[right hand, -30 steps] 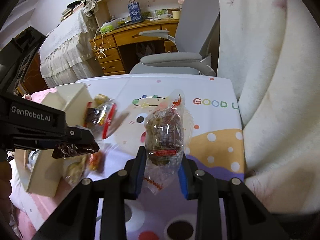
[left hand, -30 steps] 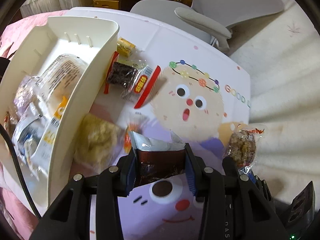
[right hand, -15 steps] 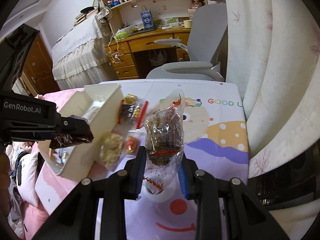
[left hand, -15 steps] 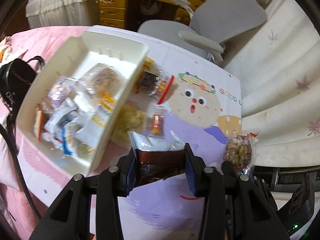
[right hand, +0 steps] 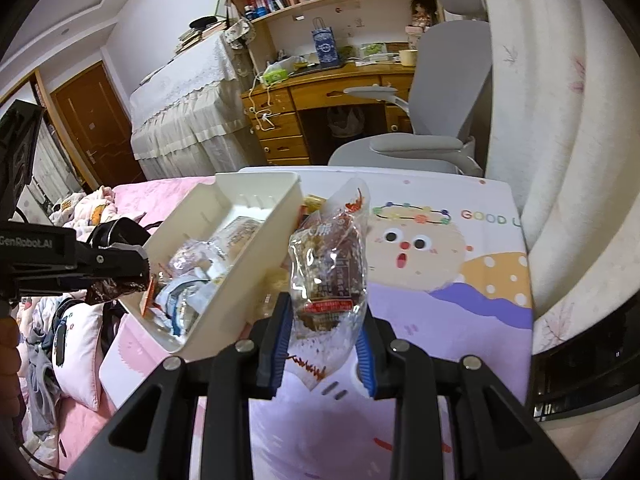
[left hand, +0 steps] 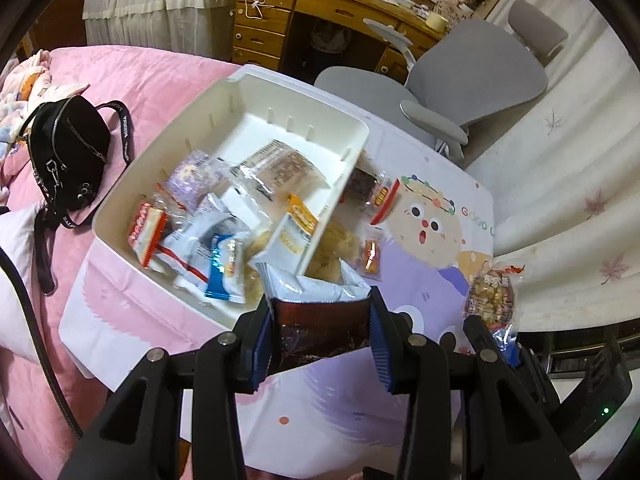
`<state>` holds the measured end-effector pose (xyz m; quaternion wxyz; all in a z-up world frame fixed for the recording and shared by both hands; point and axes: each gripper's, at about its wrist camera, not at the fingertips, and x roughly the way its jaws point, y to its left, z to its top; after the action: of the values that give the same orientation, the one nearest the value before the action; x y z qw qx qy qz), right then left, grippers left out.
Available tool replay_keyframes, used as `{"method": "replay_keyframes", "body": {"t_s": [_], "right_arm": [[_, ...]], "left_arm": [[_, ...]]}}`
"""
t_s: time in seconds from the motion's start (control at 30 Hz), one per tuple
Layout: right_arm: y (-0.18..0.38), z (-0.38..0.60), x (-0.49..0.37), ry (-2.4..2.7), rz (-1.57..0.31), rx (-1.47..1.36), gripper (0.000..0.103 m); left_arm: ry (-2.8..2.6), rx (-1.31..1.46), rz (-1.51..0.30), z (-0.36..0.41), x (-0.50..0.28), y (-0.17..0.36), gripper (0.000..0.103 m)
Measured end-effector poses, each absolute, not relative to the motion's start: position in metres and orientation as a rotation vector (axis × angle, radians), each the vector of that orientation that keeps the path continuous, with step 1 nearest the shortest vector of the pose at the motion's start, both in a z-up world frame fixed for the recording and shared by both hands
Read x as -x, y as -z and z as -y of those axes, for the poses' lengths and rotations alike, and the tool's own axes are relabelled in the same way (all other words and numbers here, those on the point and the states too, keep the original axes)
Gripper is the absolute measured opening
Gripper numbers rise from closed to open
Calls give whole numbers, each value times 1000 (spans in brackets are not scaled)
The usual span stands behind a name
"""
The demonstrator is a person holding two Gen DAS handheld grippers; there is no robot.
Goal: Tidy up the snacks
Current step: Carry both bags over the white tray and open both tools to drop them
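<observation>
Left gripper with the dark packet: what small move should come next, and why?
Probably carry the dark packet over the white bin and release it. The left gripper is shut on it beside the bin's near corner, and the bin already holds other snacks.

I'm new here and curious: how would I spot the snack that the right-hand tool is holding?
Start at the cartoon-printed table with the white bin on its left side. Just right of the bin, lifted above the table, the right gripper pinches a clear snack bag. Unlike the dark foil packet in the other tool, it is see-through, showing brown nutty pieces and a red label.
</observation>
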<state>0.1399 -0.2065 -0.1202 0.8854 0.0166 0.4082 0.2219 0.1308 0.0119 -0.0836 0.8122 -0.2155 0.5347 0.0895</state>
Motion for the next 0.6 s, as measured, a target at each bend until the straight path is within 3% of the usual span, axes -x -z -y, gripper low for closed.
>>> {"method": "replay_keyframes", "body": {"t_s": [0.6], "right_arm": [[102, 94, -125, -448, -812, -36, 30]], "left_arm": [[-36, 334, -1099, -117, -130, 54, 41]]}}
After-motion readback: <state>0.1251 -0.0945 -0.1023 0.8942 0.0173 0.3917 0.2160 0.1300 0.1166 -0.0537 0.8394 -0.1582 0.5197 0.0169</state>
